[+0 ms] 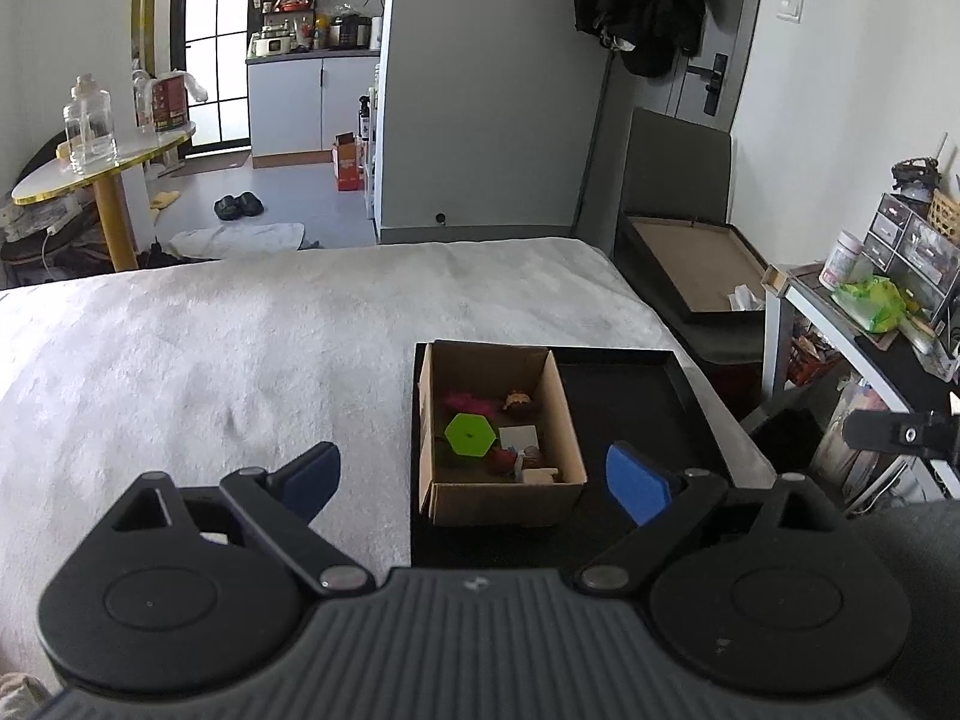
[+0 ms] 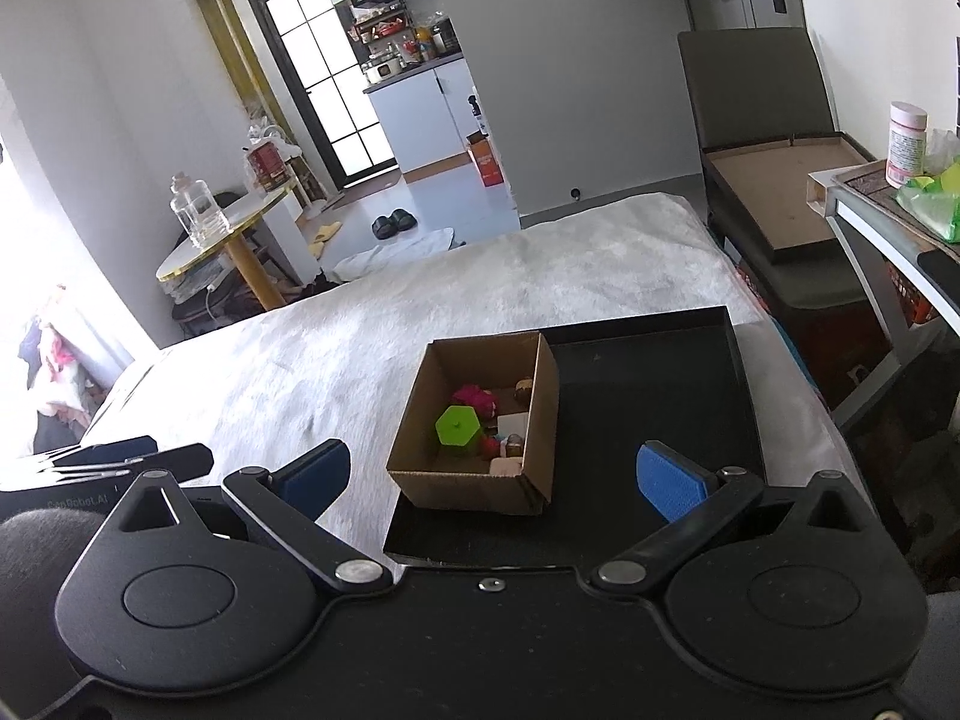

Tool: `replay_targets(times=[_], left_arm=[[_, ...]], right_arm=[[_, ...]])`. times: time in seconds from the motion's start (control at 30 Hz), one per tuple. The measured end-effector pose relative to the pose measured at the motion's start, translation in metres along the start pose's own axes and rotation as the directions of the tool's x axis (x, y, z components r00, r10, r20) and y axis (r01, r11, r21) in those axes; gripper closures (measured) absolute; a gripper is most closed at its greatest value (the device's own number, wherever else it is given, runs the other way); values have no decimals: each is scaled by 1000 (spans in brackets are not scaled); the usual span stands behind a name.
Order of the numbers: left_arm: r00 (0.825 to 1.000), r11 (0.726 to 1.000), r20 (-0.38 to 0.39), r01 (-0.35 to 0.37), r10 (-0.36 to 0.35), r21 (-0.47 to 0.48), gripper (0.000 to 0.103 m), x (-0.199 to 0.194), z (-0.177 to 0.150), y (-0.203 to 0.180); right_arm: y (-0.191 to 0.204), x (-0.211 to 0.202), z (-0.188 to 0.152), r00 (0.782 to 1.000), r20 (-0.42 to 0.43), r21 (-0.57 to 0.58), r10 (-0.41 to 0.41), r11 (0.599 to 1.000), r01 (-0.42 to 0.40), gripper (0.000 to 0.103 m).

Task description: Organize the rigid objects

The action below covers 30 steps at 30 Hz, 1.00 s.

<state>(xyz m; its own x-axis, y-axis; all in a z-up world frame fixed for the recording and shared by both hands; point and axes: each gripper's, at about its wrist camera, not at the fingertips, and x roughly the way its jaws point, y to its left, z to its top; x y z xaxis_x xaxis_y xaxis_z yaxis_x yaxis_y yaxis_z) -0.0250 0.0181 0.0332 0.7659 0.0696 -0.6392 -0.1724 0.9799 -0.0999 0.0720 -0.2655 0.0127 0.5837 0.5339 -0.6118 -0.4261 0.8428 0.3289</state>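
Sitting low-centre of both frames, the small toys are lying gathered inside the cardboard box, a green hexagon piece uppermost. The box is occupying the left part of a black tray, whose right side is showing bare; the tray is resting on the bed. Left tongs and right tongs are hovering released, spread wide, gripping nothing. This layout is fitting either sorting finished or unpacking pending.
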Motion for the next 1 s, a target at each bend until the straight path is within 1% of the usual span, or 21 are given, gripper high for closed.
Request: replay_targets(times=[0.33,0.53,0.9,1.0], left_arm=[[1000,1000,-5,7,-7,-16,6,-2,-1,-6],[1000,1000,-2,3,-3,-5,6,-2,-1,-10],[1000,1000,-3,-1,1,5,6,-1,0,-12],[1000,1000,-11,7,-7,3,6,-1,-1,-12]], right_arm=[[6,-5,-7,1000,-7,-22,-2,1000,1,0],[5,-6,-6,1000,-4,-19,-18,1000,18,0],[3,-6,-7,1000,-9,-15,-13,1000,13,0],[4,-6,-7,1000,-16,-14,-12,1000,12,0]])
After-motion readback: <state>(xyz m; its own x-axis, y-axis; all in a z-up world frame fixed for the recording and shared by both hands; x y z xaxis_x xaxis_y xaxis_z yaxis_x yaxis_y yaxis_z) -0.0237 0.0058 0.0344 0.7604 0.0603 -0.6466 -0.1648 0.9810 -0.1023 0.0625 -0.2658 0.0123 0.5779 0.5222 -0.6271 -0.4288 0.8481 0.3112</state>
